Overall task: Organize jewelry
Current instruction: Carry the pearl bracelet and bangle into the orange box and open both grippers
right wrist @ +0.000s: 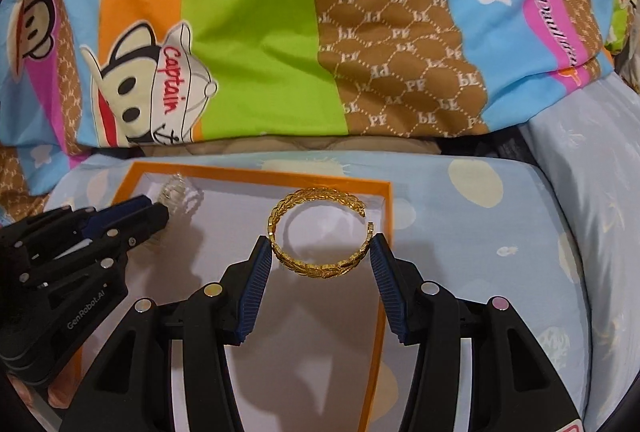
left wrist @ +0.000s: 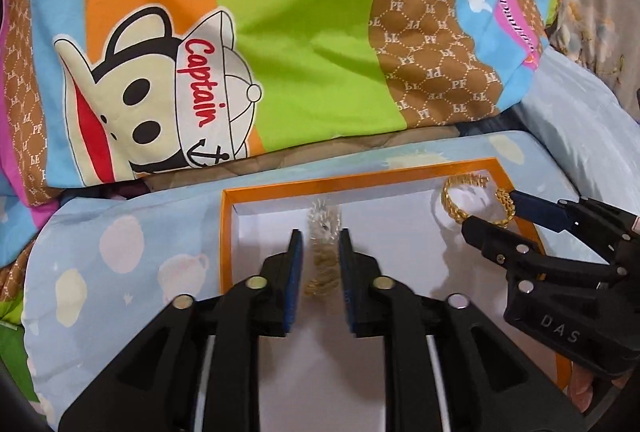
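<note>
The gold bangle (right wrist: 320, 236) is an open cuff with a leaf pattern, held over the right end of the orange-rimmed box (right wrist: 256, 178). Its ring stands tilted up from the white floor, and the gap in the cuff faces up and to the right, towards the box's far right corner. The right gripper (right wrist: 320, 252) has it pinched across its width: the two blue ribbed pads (right wrist: 256, 264) press on opposite sides of the lower half, so the jaws stand about half open, closed on the bangle.

The second piece, a blurred chain or bracelet (left wrist: 323, 252), pale and sparkly at the far end and gold at the near end, runs lengthwise away from the camera, between the fingers of the left gripper (left wrist: 320, 256), over the left half of the box. Those jaws are narrowly parted; in the left wrist view the blue pads (left wrist: 294, 272) stand to either side of it with slivers of white showing between, and the blur leaves me unable to say whether either pad touches it. In the right wrist view the piece lies just past the left gripper's tips, near the box's far left corner.

The box sits on a pale blue sheet (right wrist: 480, 232) printed with cream shapes. Behind it a bright striped quilt (left wrist: 280, 32) with a cartoon monkey in a "Captain" hat is heaped up, close to the far rim. The two grippers work side by side over the box without touching
</note>
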